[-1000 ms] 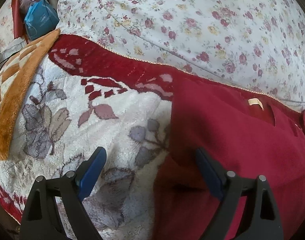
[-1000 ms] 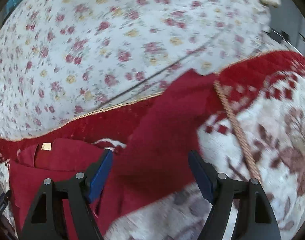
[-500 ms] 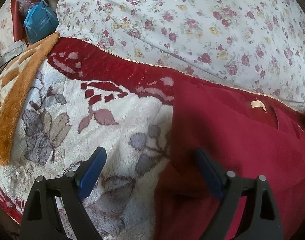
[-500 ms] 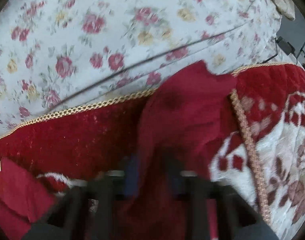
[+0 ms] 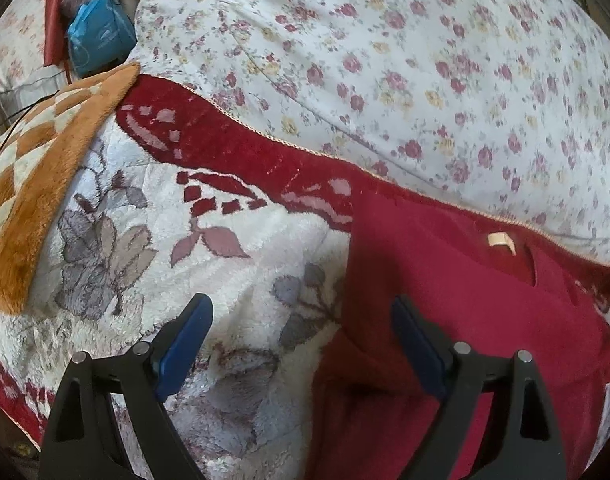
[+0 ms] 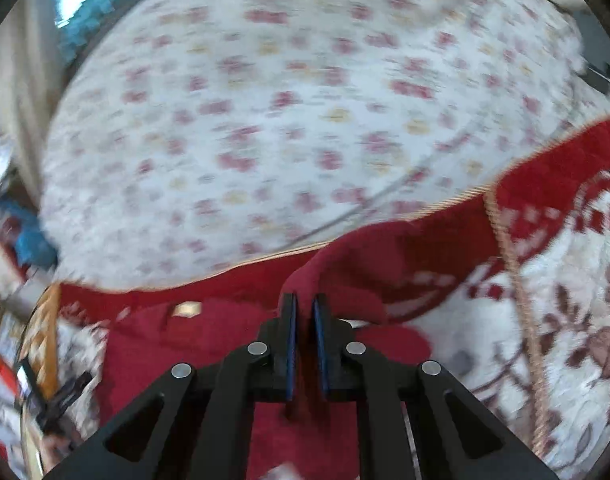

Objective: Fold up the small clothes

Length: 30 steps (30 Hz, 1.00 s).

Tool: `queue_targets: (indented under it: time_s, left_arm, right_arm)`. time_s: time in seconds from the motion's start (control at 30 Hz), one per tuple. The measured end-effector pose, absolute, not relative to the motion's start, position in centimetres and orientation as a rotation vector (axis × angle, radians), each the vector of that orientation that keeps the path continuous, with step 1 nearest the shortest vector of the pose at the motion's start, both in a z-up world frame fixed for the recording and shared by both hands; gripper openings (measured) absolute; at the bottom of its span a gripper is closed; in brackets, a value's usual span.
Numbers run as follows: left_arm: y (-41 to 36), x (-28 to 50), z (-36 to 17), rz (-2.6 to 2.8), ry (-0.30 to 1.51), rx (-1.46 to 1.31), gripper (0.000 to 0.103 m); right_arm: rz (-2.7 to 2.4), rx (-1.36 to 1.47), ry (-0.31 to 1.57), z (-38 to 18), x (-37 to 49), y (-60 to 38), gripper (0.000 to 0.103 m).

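Floral bed: right tool (image 6: 304, 316) pinches red garment (image 5: 465, 300), left tool (image 5: 301, 332) spread wide, tag (image 5: 501, 240) unreadable.

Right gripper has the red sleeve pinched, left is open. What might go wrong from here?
The right gripper pinches only a narrow ridge of the red garment, so it may slip out during the fold. The left gripper hangs open over the garment's edge and the fleece blanket, so nothing pins the body and it may drag along.
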<state>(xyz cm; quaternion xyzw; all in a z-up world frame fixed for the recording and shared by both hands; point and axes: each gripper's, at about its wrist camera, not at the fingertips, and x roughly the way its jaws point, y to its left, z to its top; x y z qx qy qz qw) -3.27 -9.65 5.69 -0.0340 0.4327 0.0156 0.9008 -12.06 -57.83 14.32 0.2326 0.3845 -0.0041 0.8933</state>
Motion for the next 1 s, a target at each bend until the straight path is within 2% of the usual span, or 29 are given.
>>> queue_targets:
  time_s: [0.1, 0.17, 0.2, 0.23, 0.27, 0.37, 0.43, 0.57, 0.67, 0.77, 0.8, 0.83, 0.93, 1.0]
  left_arm:
    - [-9.3, -3.6, 6.0, 0.032, 0.885, -0.084, 0.089]
    - [-9.2, -3.7, 6.1, 0.027, 0.882, -0.091, 0.089]
    - [-9.1, -3.7, 6.1, 0.024, 0.881, -0.094, 0.089]
    - [-9.1, -3.8, 6.1, 0.017, 0.881, -0.097, 0.089]
    - [-9.2, -3.8, 6.1, 0.006, 0.881, -0.099, 0.089]
    - [-9.6, -4.2, 6.4, -0.036, 0.868, -0.101, 0.089]
    - [-10.1, -4.4, 6.7, -0.067, 0.859, -0.104, 0.089]
    - [-11.2, -4.4, 7.0, -0.109, 0.853, -0.103, 0.089]
    - [-11.8, -4.5, 6.9, -0.122, 0.855, -0.084, 0.089]
    - [-11.4, -4.3, 6.8, -0.113, 0.861, -0.080, 0.089]
    - [-11.0, -4.3, 6.9, -0.106, 0.861, -0.089, 0.089]
    - [-10.5, -4.2, 7.0, -0.099, 0.857, -0.104, 0.089]
    - [-9.5, -4.2, 7.5, -0.092, 0.839, -0.136, 0.089]
    - [-9.2, -3.9, 7.8, -0.092, 0.835, -0.151, 0.089]
  right_arm:
    - [0.132, 0.406, 0.806, 14.2, -12.8, -52.0, 0.010]
    - [0.211, 0.328, 0.870, 12.0, -13.2, -47.5, 0.012]
    - [0.222, 0.294, 0.907, 10.9, -13.4, -46.0, 0.015]
    - [0.232, 0.261, 0.947, 9.7, -13.5, -44.7, 0.027]
    - [0.237, 0.227, 0.988, 8.5, -13.7, -43.6, 0.031]
    - [0.198, 0.204, 0.970, 8.1, -14.7, -42.6, 0.035]
    - [0.194, 0.220, 0.937, 9.0, -14.7, -42.3, 0.046]
    - [0.183, 0.067, 0.909, 10.1, -12.5, -38.9, 0.047]
    - [0.158, -0.013, 0.939, 8.8, -9.8, -36.8, 0.053]
    - [0.108, -0.092, 1.020, 5.3, -6.4, -35.8, 0.052]
    - [0.080, -0.106, 1.051, 4.3, -5.5, -36.1, 0.030]
    - [0.067, -0.064, 1.039, 4.5, -5.2, -36.8, 0.013]
    - [0.112, 0.105, 0.955, 7.6, -5.3, -37.7, 0.011]
    - [0.182, 0.101, 0.885, 9.7, -5.4, -35.6, 0.011]
